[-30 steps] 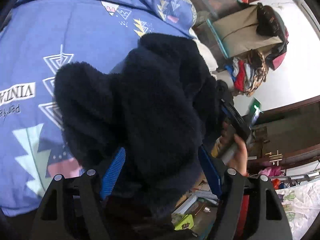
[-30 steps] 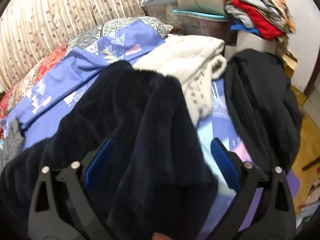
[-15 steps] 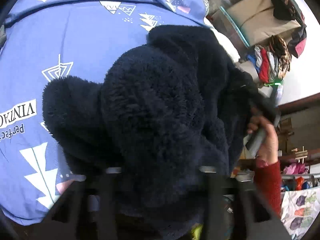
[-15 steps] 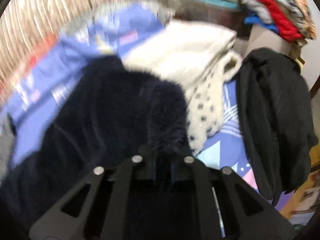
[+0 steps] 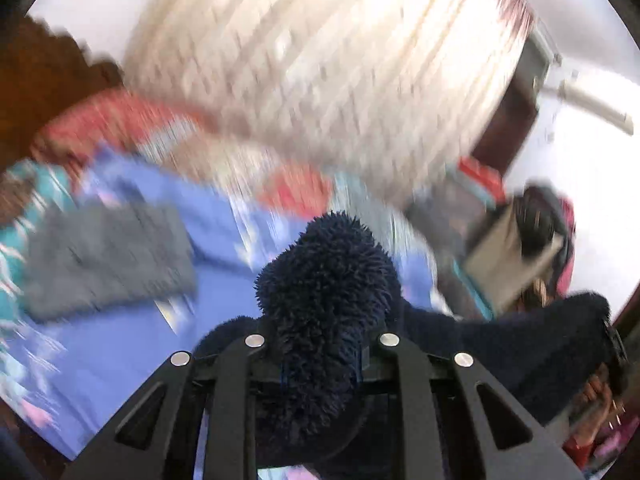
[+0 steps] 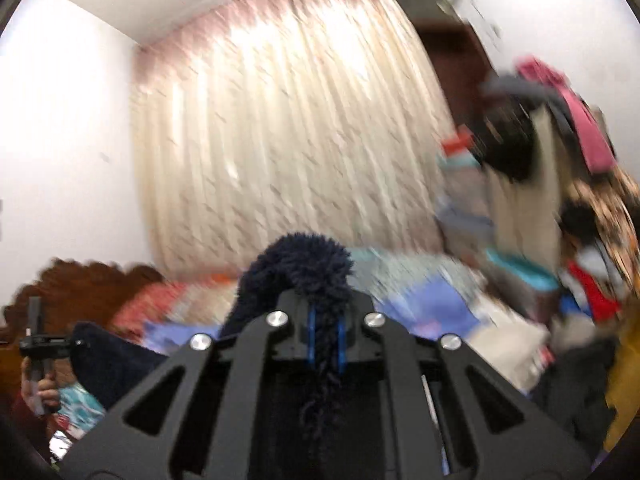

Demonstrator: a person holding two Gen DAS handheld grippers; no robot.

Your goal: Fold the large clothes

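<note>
Two tongs on show, and both are clamped on the one dark navy fleece garment [image 5: 326,280]; the left tongs [image 5: 322,360] pinch a thick tuft that bulges up between the closed jaws, and the right tongs [image 6: 325,334] squeeze a narrower fold, blue pads nearly meeting around it; the garment hangs in the air above the bed [image 5: 120,340], stretched between the two grips, and in the left wrist view it runs off to the right toward the other hand [image 5: 600,396], of which only a few fingers show at the frame edge; in the right wrist view the far hand [image 6: 38,392] and its tool handle sit low at the left, partly cut off; one blue patterned bedspread covers the bed, one grey folded item [image 5: 104,256] lies on it at the left, badly smeared by motion blur; one pale pleated curtain [image 6: 280,140] fills the background in both views; one heap of mixed clothes [image 6: 560,160] rises at the right, too blurred to count its pieces; one carved wooden headboard [image 6: 92,284] shows at the left; the garment's lower part is hidden behind the tongs' black frames.
</note>
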